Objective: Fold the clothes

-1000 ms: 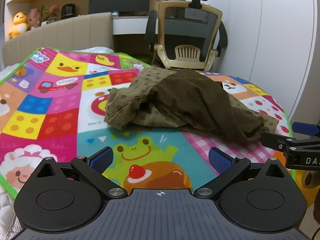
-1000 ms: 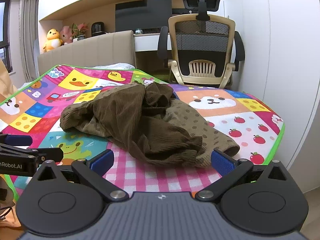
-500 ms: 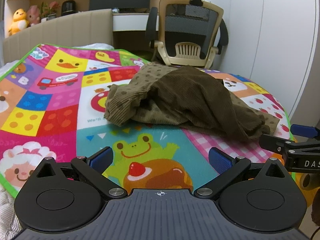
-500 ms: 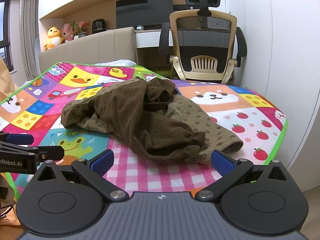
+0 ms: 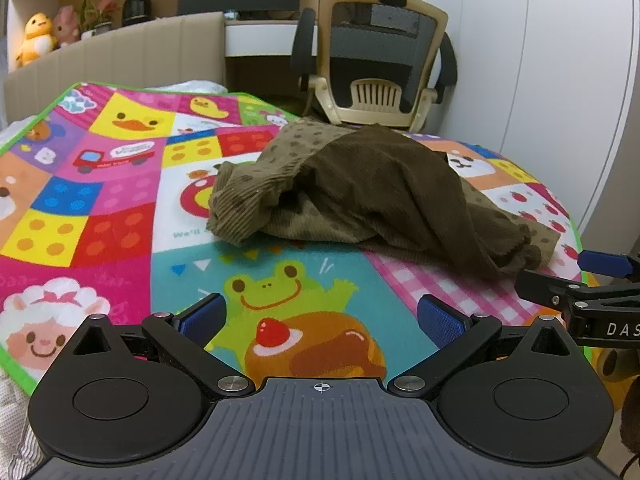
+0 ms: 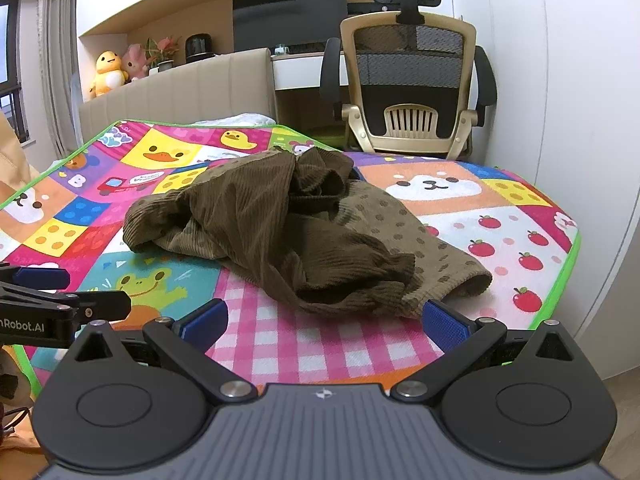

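Note:
A crumpled olive-brown corduroy garment with dark dots (image 5: 360,196) lies bunched in a heap on a colourful cartoon play mat (image 5: 100,208). It also shows in the right wrist view (image 6: 296,232). My left gripper (image 5: 322,314) is open and empty, low over the mat's frog panel, short of the garment's near left edge. My right gripper (image 6: 324,318) is open and empty over the pink checked panel, just short of the garment's near hem. Each gripper's fingers show at the side of the other's view.
The mat (image 6: 500,216) covers a bed with a beige headboard (image 6: 180,100) at the back. An office chair (image 6: 408,92) stands behind the far edge, by a desk with a monitor. A white wall runs along the right; the mat's green edge (image 6: 560,280) drops off there.
Both grippers have moved slightly forward toward the garment and tipped down a little. Both stay open and the garment has not moved.

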Available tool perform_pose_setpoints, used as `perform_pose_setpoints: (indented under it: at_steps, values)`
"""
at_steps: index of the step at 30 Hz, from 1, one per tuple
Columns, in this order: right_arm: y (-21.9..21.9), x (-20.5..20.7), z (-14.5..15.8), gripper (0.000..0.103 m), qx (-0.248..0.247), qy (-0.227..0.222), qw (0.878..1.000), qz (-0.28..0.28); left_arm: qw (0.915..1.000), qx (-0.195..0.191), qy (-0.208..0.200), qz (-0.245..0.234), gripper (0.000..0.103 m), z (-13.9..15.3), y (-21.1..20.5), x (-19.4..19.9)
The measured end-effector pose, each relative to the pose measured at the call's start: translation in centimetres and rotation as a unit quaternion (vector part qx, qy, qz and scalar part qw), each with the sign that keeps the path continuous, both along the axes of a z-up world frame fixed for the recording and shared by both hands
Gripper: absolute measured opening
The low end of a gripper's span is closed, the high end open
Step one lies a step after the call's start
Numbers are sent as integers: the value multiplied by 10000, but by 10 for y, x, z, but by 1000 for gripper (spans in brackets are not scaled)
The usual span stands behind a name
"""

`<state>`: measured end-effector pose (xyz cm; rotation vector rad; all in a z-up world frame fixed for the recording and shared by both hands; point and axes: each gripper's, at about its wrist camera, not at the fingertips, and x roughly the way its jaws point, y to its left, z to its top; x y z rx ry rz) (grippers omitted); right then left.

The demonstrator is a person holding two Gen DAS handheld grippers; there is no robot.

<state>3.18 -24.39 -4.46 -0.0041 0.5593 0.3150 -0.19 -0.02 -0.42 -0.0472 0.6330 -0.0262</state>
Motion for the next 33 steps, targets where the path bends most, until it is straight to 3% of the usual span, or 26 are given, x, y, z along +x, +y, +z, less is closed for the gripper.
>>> perform_pose_setpoints:
  at_steps: [16, 22, 27, 30, 33]
  values:
    - [-3, 14, -6, 103, -7, 189, 9997, 135, 9998, -45, 183, -14, 103, -6, 1, 9]
    - [-18, 70, 19, 103, 335, 156, 9993, 72, 9945, -879, 312, -467, 103, 15, 27, 52]
    - [-29, 145, 8, 103, 870, 819, 9927, -144, 9967, -483, -60, -651, 103, 38, 20, 104]
    - [-36, 172, -14, 103, 1285, 1467, 9806, -213, 9965, -487, 229, -636, 103, 30, 18, 140]
    - [-41, 172, -27, 103, 1634, 1514, 9747, -169, 9953, -485, 558, -618, 103, 16, 22, 167]
